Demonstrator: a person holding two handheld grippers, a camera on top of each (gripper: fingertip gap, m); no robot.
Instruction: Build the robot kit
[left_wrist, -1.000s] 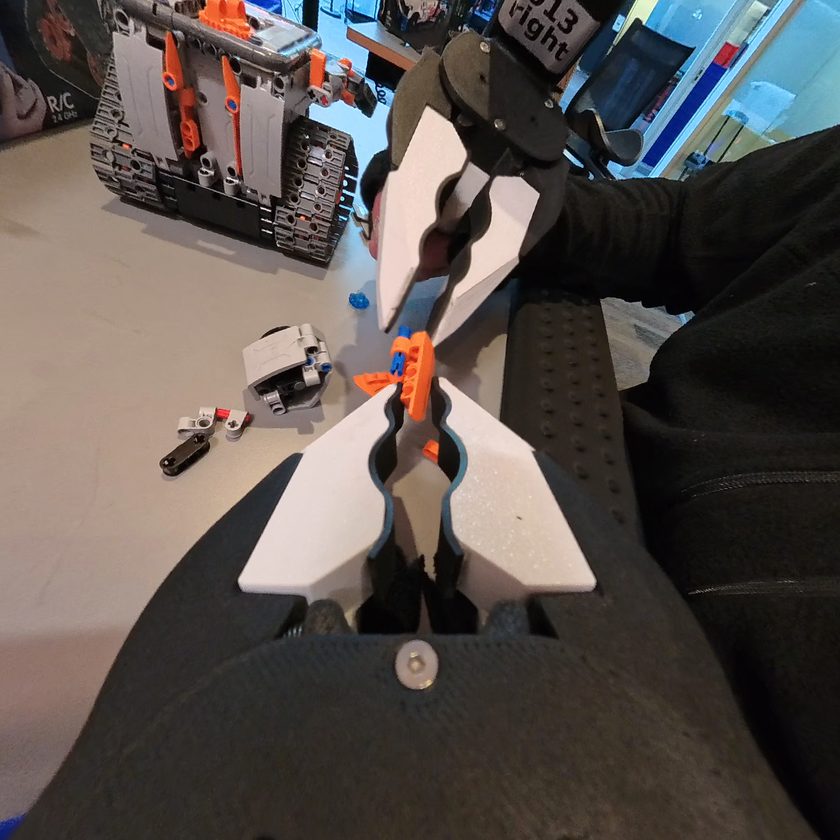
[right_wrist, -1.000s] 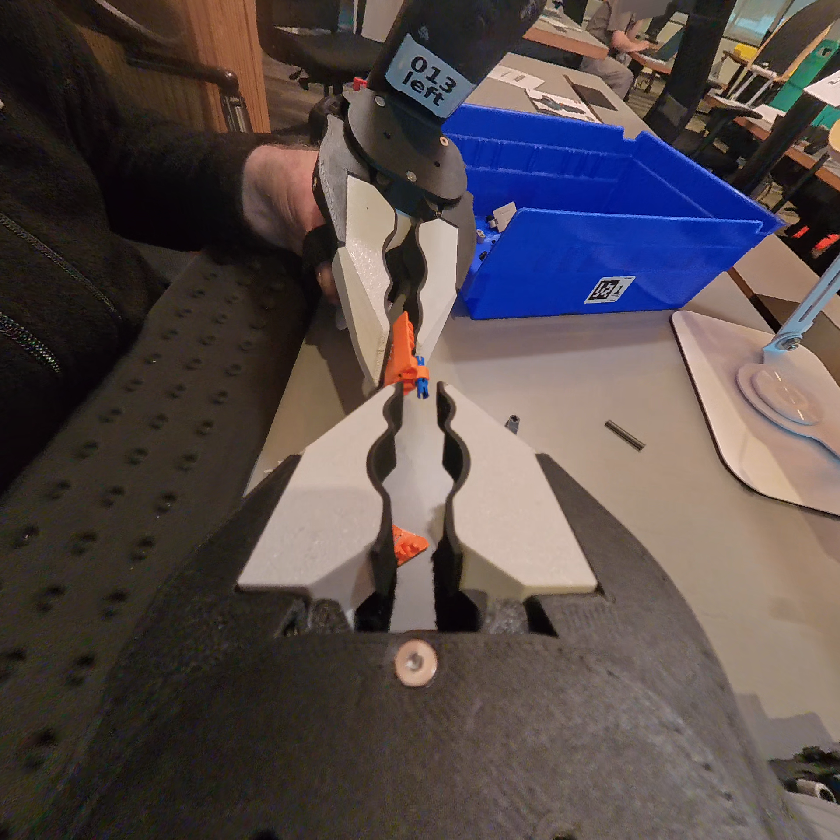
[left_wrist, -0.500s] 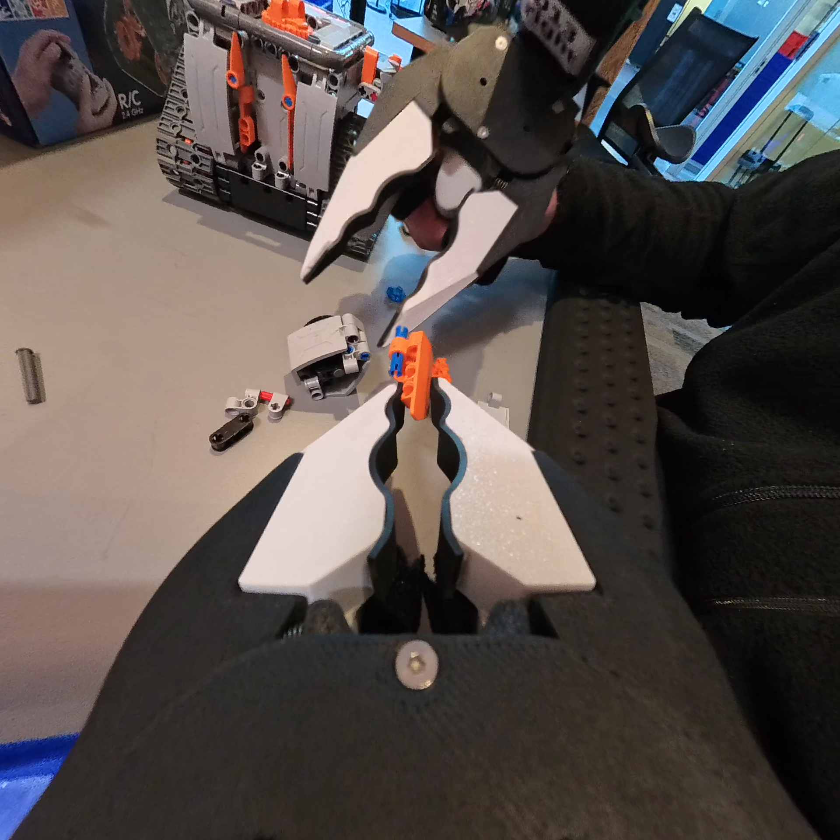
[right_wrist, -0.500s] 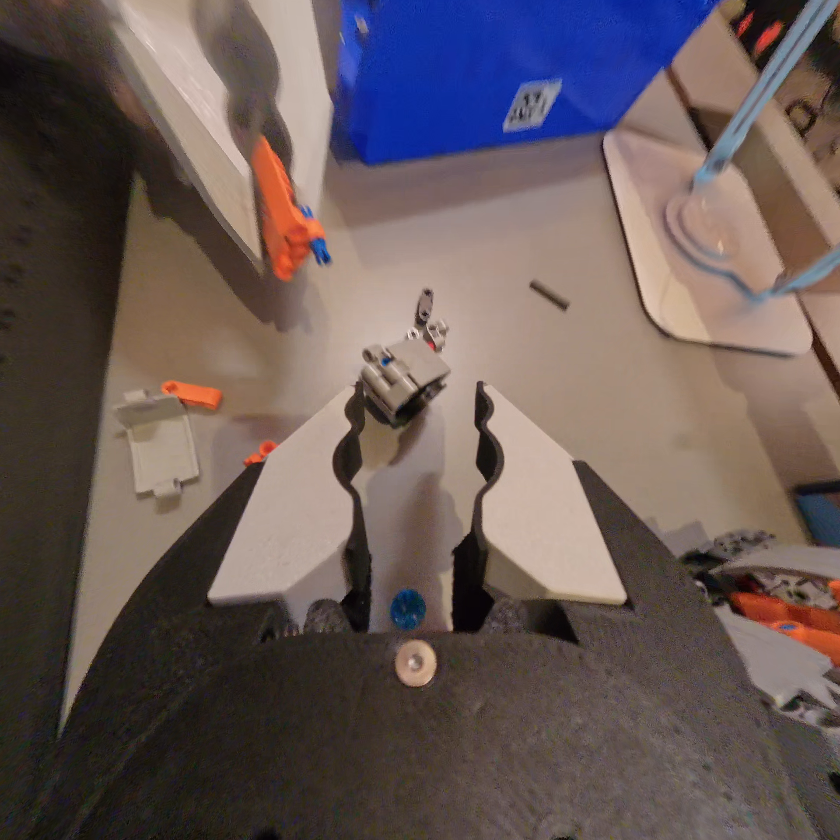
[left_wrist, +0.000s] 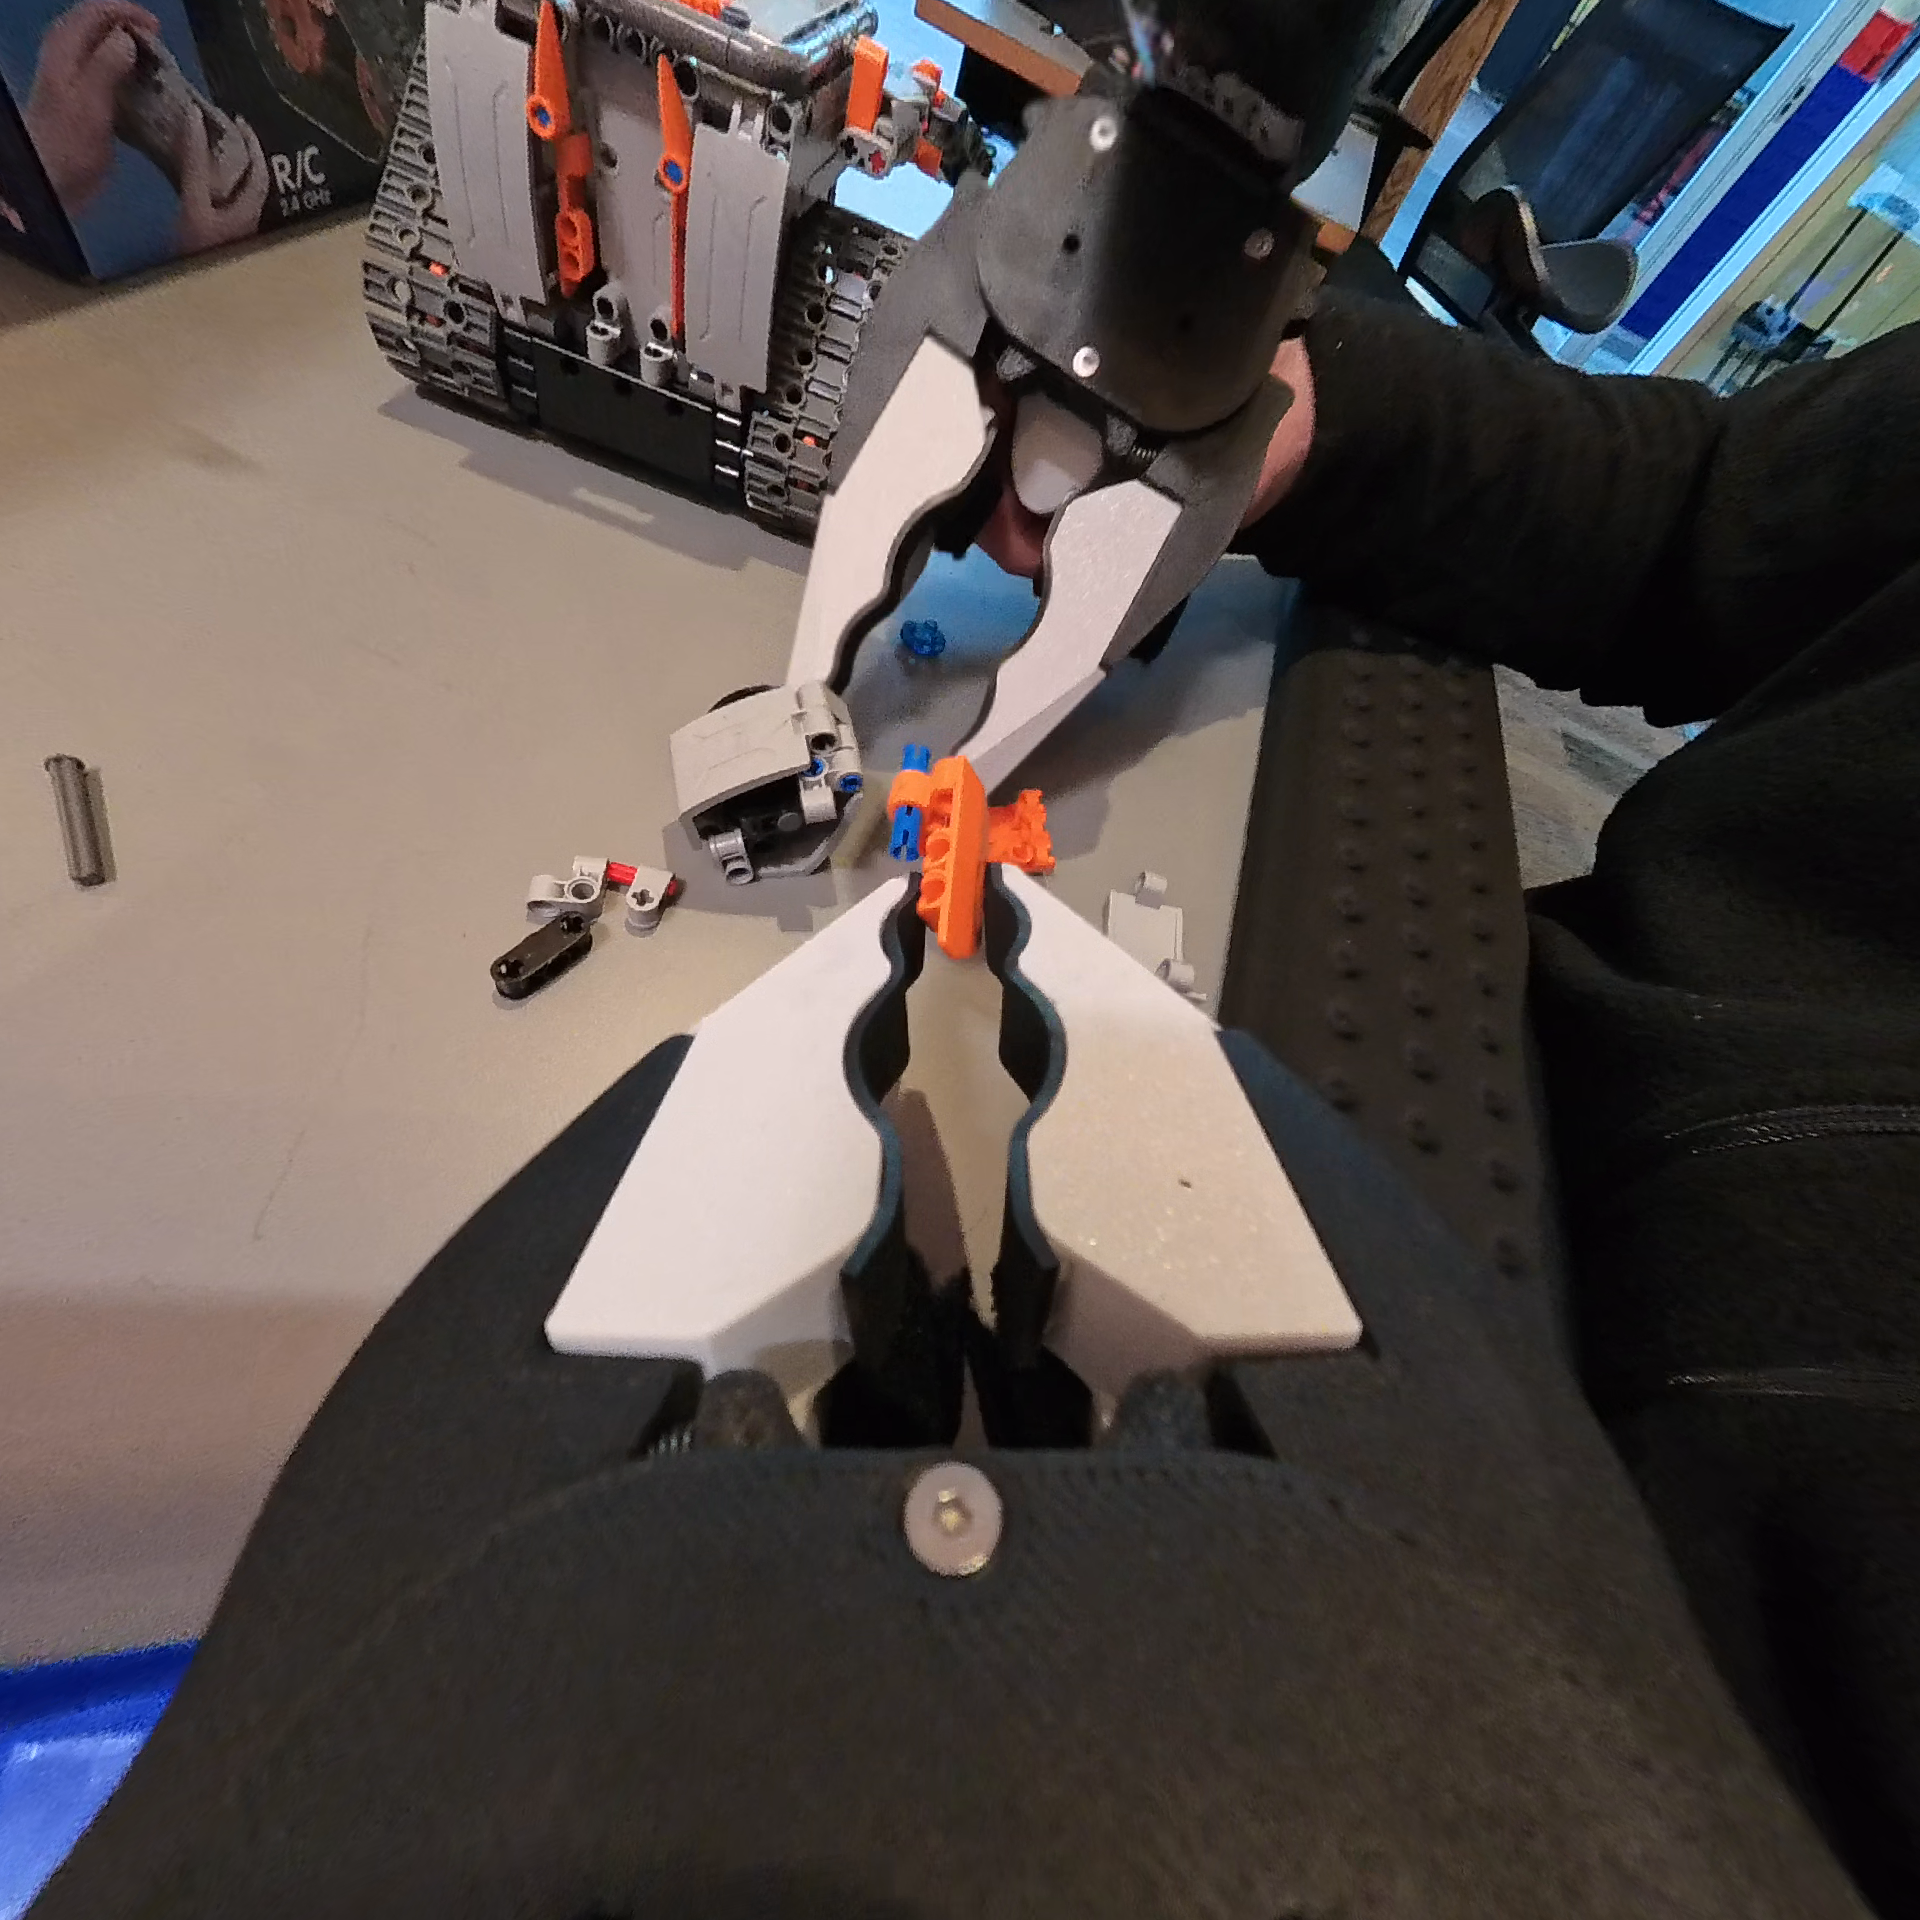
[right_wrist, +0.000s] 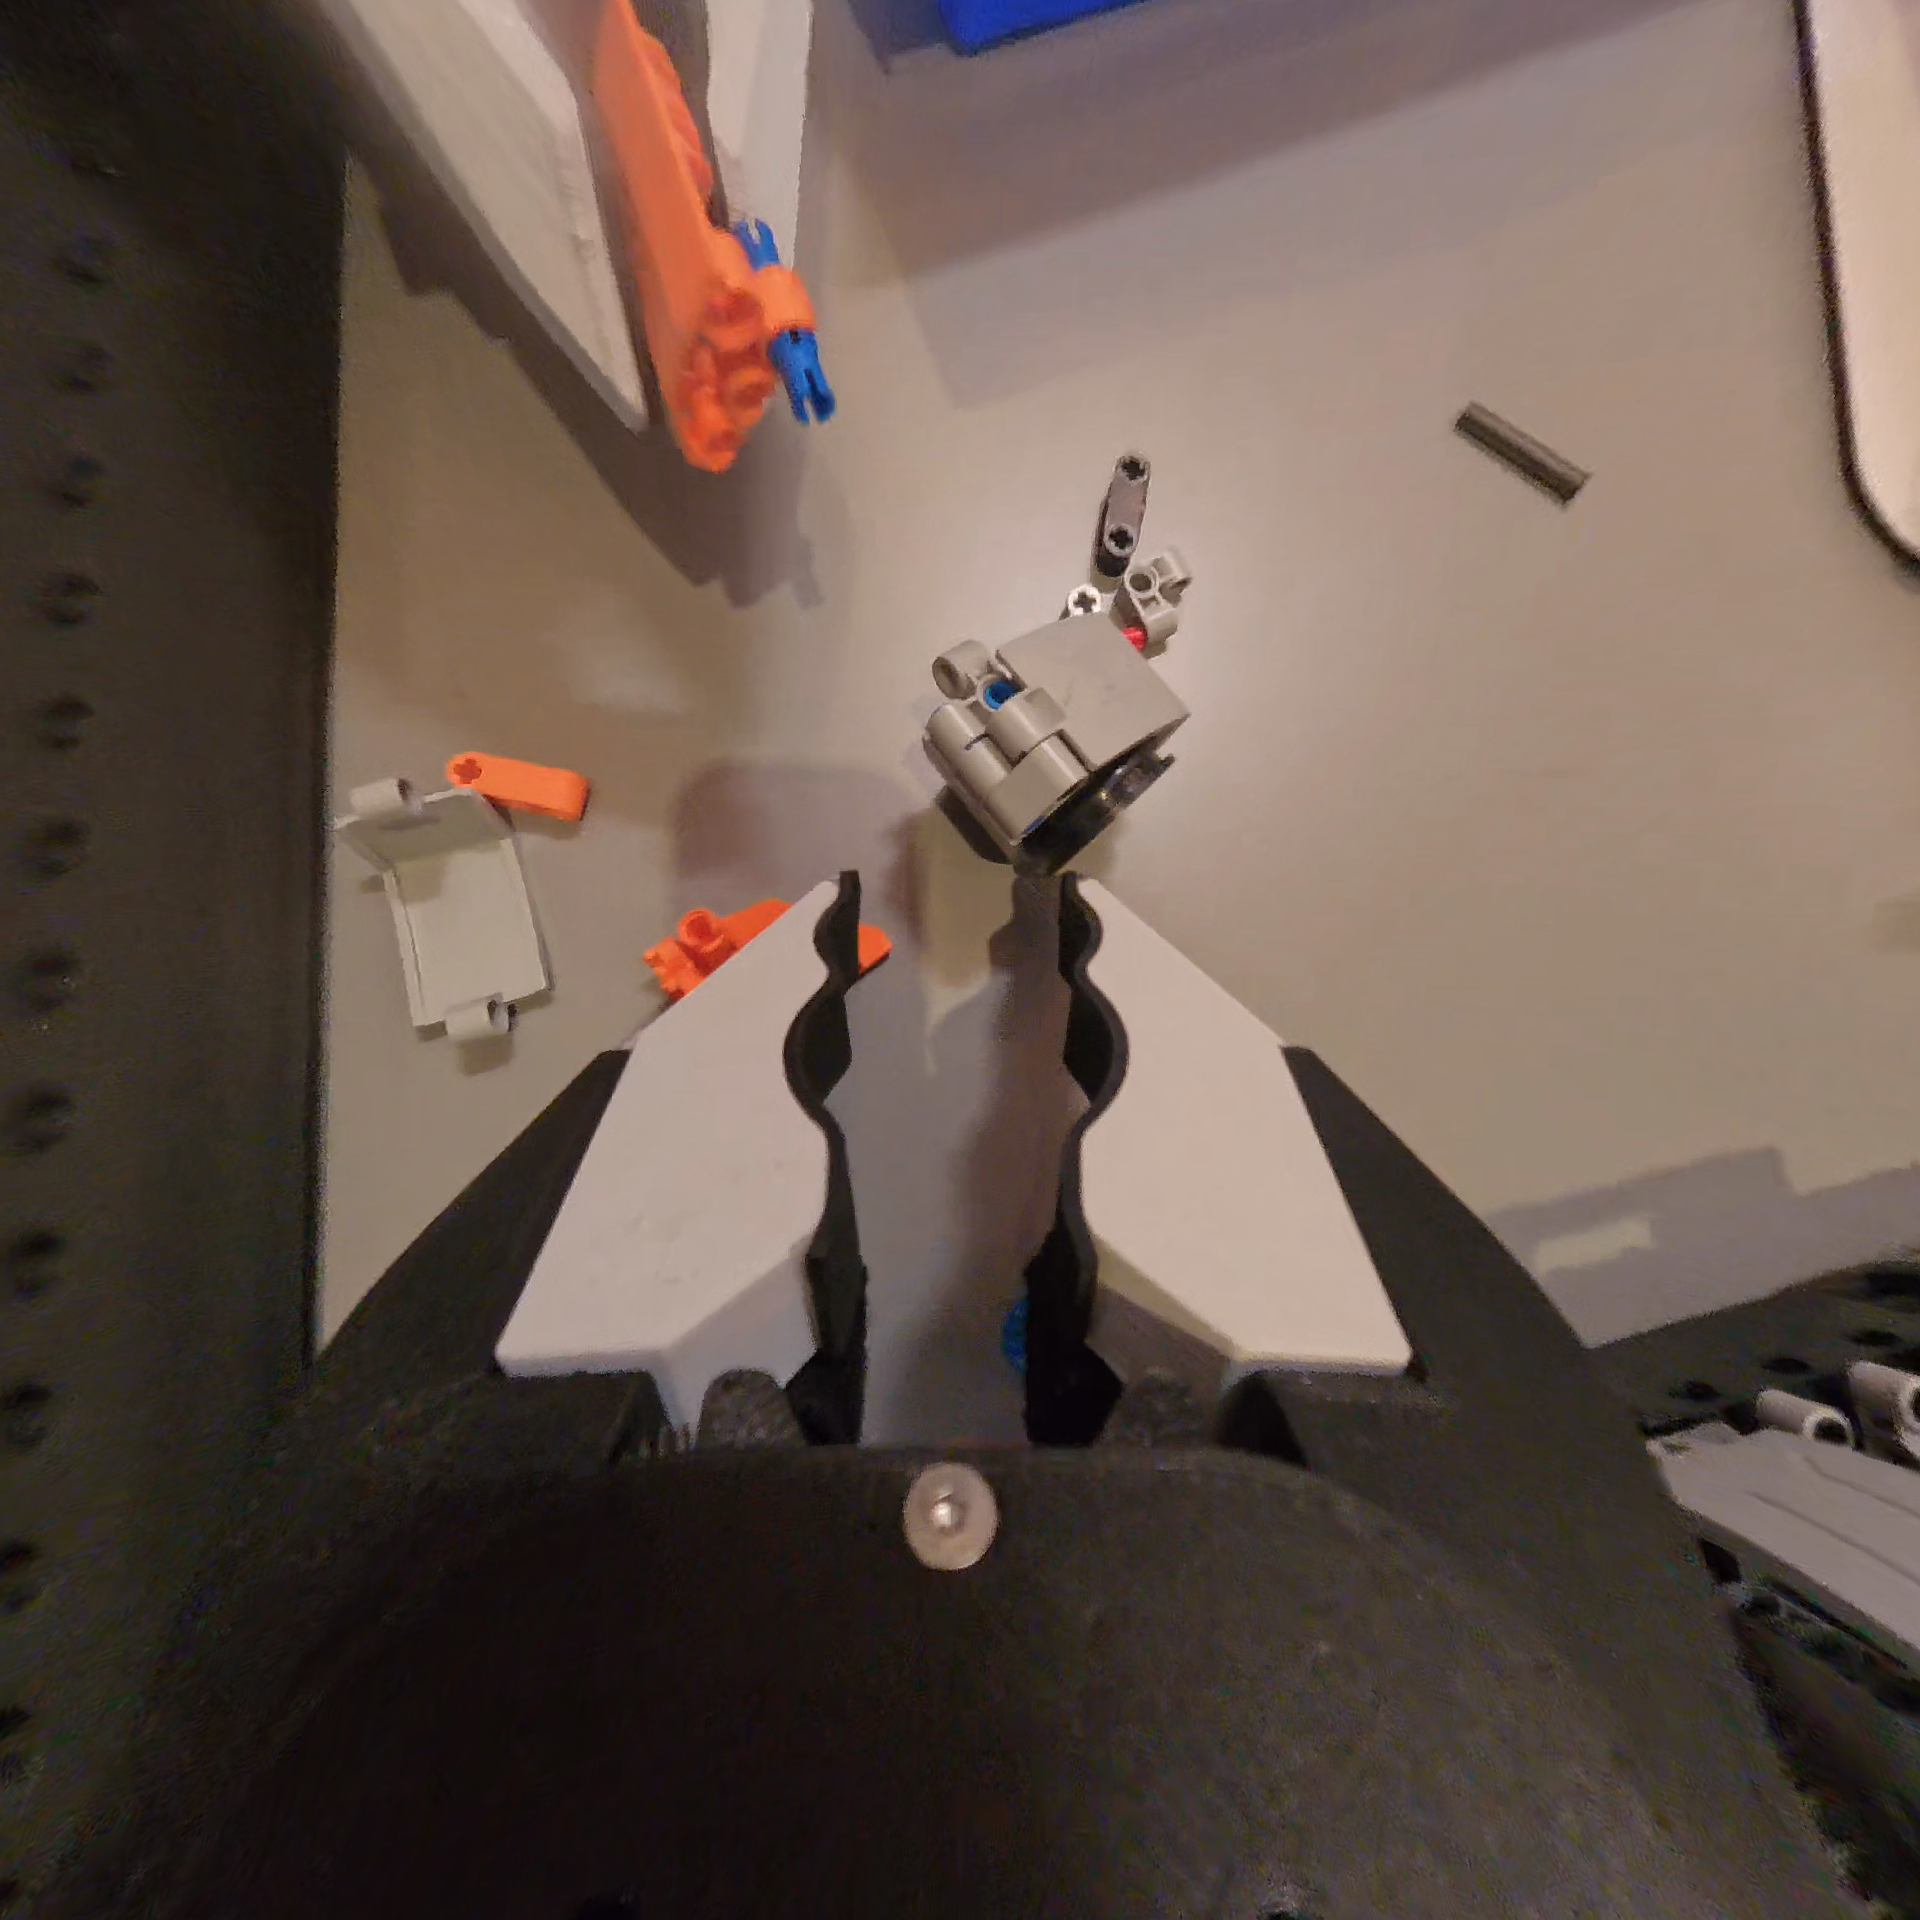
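Above the grey block (right_wrist: 1049, 748), right tongs (right_wrist: 956, 894) now agape, empty; left tongs (left_wrist: 954, 894) still pinching orange piece (left_wrist: 951, 862)

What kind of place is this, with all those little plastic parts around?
Probably an office or lab workbench used for toy building: a grey table carries a tracked brick-built vehicle, its product box and loose parts, with an office chair and glass partitions behind.

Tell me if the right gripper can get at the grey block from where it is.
Probably yes: the right gripper is open just short of the grey block, with only bare table between.
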